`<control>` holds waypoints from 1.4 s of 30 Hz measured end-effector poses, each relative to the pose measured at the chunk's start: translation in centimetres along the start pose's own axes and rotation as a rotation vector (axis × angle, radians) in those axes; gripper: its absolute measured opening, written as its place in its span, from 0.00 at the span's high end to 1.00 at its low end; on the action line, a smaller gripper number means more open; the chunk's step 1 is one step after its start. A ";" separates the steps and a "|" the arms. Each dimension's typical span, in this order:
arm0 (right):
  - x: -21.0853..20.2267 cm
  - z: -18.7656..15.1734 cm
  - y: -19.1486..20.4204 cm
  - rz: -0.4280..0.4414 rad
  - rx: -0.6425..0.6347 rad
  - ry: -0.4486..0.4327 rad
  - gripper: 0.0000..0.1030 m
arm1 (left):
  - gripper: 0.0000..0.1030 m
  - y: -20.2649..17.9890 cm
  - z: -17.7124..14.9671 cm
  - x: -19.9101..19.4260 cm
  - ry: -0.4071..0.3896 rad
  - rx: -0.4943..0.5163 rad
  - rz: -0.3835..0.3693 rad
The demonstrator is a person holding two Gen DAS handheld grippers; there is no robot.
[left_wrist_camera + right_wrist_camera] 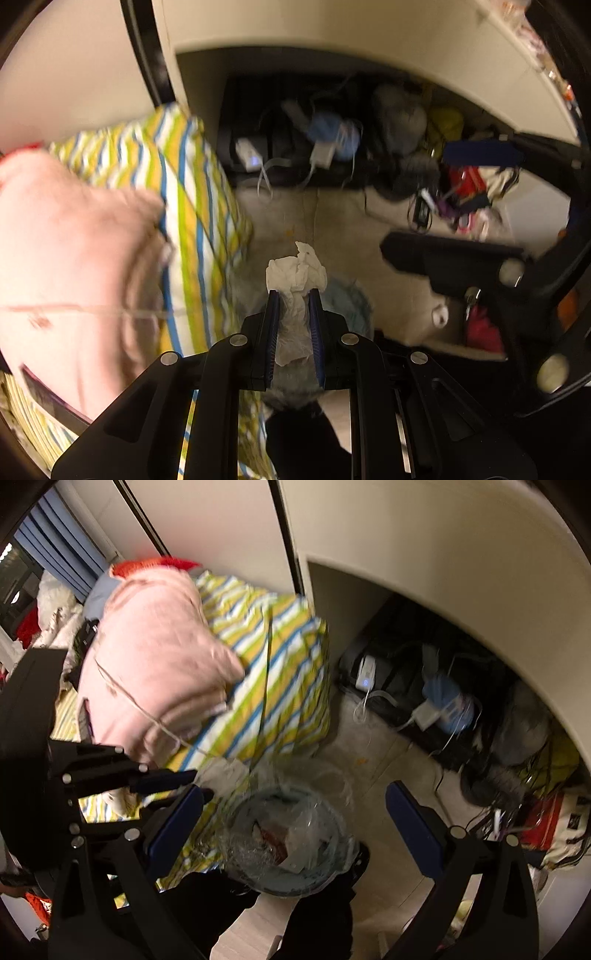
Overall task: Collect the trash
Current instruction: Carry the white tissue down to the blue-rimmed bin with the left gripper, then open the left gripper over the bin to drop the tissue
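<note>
Left gripper point(293, 291) clamps the crumpled tissue point(297, 271); bring it above the lined trash bin point(288, 834) before releasing. Right gripper point(295, 805) stands wide, empty.

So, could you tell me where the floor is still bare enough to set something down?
Bare floor lies between the striped bedding, the lined bin and the black case with chargers. Under the desk it is crowded with bags and cables.

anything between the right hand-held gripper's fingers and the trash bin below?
Nothing. In the right wrist view the right hand-held gripper is open and empty, directly over the bag-lined trash bin.
</note>
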State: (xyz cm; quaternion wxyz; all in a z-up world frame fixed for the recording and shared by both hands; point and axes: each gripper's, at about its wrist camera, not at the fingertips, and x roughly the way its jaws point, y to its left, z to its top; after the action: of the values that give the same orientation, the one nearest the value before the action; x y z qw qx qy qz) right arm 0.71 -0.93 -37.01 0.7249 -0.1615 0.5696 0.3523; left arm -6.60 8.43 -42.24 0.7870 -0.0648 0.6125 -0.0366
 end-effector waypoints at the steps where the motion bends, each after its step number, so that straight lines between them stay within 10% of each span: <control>1: 0.9 -0.4 0.0 0.002 0.002 0.010 0.06 | 0.86 0.1 -0.5 0.9 0.015 -0.002 0.000; 21: 22.2 -8.8 -1.3 -0.016 -0.230 0.200 0.06 | 0.86 3.2 -9.9 26.5 0.326 -0.125 -0.056; 33: 24.8 -10.1 -1.3 0.004 -0.304 0.249 0.06 | 0.86 2.1 -10.4 29.0 0.359 -0.102 -0.066; 42: 23.9 -9.6 -1.5 0.005 -0.268 0.242 0.06 | 0.47 1.1 -9.1 28.2 0.345 -0.088 -0.050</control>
State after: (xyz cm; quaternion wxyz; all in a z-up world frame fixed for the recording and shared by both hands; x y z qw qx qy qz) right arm -2.66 -0.24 -62.58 0.6223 -0.2964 0.6008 0.4050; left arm -8.47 5.08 -71.68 0.6654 -0.1069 0.7377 -0.0399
